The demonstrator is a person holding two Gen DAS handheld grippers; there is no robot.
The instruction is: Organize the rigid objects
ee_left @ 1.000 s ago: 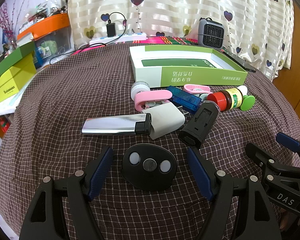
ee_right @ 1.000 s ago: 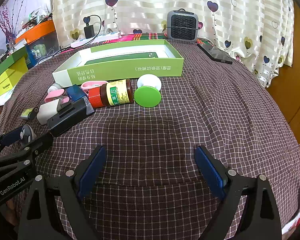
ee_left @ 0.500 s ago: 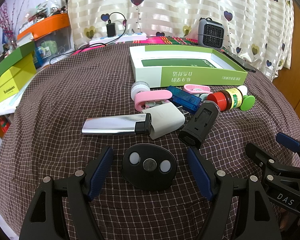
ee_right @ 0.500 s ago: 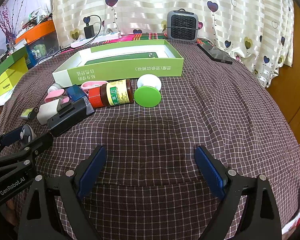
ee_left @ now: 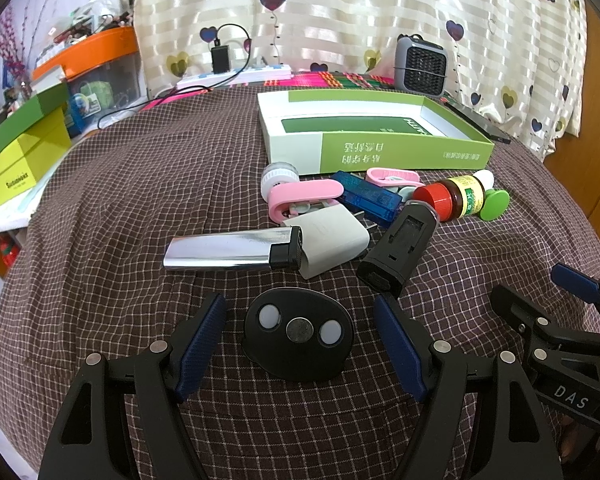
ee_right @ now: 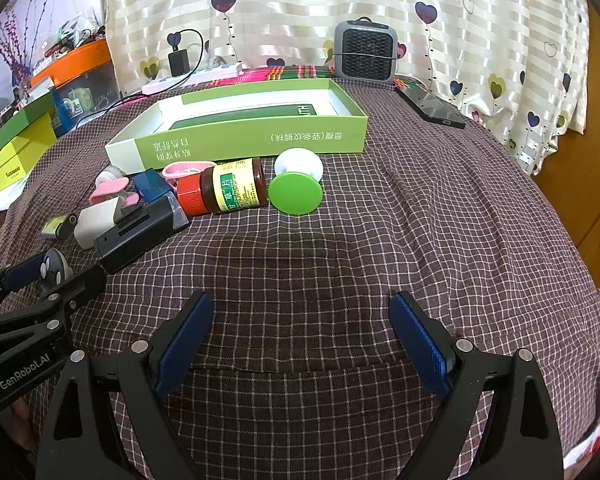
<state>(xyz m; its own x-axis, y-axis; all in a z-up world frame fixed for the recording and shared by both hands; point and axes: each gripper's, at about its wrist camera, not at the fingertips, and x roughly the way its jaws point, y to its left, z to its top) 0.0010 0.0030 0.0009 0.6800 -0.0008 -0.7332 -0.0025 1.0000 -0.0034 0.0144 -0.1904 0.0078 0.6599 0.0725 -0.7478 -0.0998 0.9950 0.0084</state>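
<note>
Right view: lighter [ee_right: 58, 227] mostly hidden behind white charger [ee_right: 96, 220]; pink clips [ee_right: 108, 194] partly blocked. Left gripper [ee_left: 300, 336] low over checked cloth [ee_left: 120, 200], fingers spread wide, black oval disc [ee_left: 299, 335] lying between them, untouched. Right gripper [ee_right: 300, 344] spread too, nothing between. Clutter at 12 o'clock, red-capped bottle [ee_right: 224, 186] on its side just before green box [ee_right: 240, 136].

Checked brown cloth [ee_right: 420, 240] bearing green box [ee_right: 252, 136], brown bottle [ee_right: 236, 186], silver lighter [ee_left: 228, 254], black oval remote [ee_left: 298, 334], phone [ee_right: 430, 106].
</note>
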